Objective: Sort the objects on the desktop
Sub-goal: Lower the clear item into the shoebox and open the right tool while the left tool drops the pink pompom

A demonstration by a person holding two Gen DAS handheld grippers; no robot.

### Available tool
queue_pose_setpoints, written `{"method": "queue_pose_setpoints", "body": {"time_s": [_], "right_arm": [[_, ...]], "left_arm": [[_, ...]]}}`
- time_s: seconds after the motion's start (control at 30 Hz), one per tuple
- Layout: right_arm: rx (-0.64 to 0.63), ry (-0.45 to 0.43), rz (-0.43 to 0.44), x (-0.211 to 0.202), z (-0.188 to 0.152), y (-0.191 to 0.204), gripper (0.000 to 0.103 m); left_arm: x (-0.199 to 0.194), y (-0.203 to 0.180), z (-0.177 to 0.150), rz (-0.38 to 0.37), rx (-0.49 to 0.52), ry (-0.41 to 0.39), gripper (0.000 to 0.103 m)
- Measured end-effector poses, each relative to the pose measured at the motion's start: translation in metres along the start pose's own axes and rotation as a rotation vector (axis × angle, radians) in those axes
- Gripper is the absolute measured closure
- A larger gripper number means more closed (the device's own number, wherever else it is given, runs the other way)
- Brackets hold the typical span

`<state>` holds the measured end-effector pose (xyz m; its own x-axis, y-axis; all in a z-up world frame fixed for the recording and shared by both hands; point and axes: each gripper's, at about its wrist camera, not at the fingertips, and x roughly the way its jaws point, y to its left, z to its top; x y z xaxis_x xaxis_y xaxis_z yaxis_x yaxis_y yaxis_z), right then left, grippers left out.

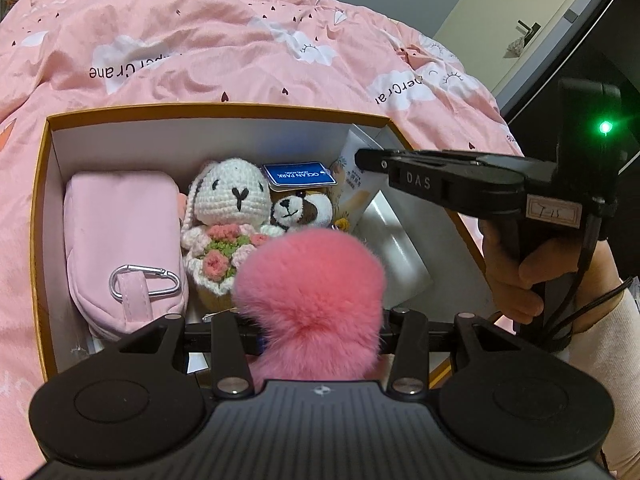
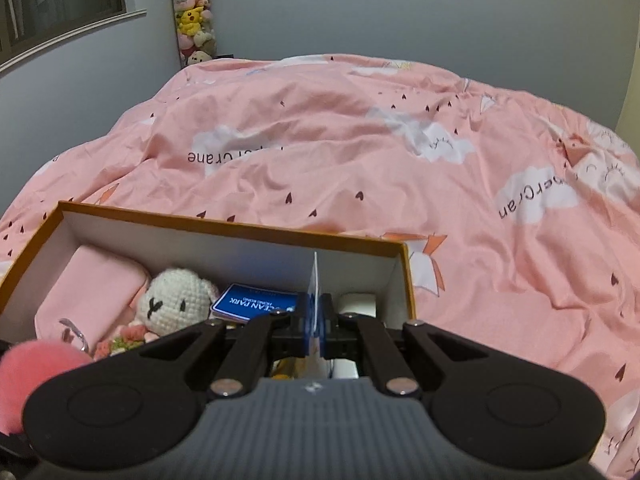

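An orange-rimmed box (image 1: 216, 108) (image 2: 224, 222) on the bed holds a pink pouch (image 1: 120, 232) (image 2: 92, 284), a crochet bunny (image 1: 232, 200) (image 2: 176, 300), a small plush (image 1: 300, 210) with a blue tag (image 1: 298, 174) (image 2: 252, 306), and a white carton (image 1: 392, 248). My left gripper (image 1: 320, 332) is shut on a fluffy pink pompom (image 1: 312, 280) (image 2: 36, 364) over the box's near edge. My right gripper (image 1: 362, 159) (image 2: 316, 320) is shut on a thin snack packet (image 1: 352, 184) (image 2: 316, 280), which stands on edge at the box's right end.
A pink duvet (image 1: 200, 40) (image 2: 360, 160) with cloud prints surrounds the box. A person's hand (image 1: 516, 272) grips the right gripper's handle. Dark furniture (image 1: 580, 40) stands at the right. A column of plush toys (image 2: 192, 16) hangs in the far corner.
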<state>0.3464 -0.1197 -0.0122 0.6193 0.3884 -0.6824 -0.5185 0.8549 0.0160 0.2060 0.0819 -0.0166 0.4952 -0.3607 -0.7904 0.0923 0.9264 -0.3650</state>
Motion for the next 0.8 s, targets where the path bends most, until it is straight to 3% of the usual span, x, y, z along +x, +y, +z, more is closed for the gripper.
{"method": "queue_pose_setpoints", "body": {"time_s": [0.3,0.47,0.6,0.8], "right_arm": [[-0.043,-0.042,-0.015,0.004,-0.001,0.008,0.099],[-0.045,-0.001,0.008,-0.004,-0.003,0.008,0.096],[-0.071,-0.032,-0.014,-0.023,-0.009,0.01,0.085],[-0.024,-0.082,-0.008,-0.067,-0.024,0.002,0.079]], "left_arm": [[0.002,-0.001,-0.002,0.01,-0.007,0.014,0.054],[0.005,0.0,-0.004,0.026,0.0,0.037,0.054],[0.008,-0.003,-0.005,0.043,0.03,0.059,0.054],[0.021,-0.014,-0.006,0.062,0.088,0.095,0.053]]}}
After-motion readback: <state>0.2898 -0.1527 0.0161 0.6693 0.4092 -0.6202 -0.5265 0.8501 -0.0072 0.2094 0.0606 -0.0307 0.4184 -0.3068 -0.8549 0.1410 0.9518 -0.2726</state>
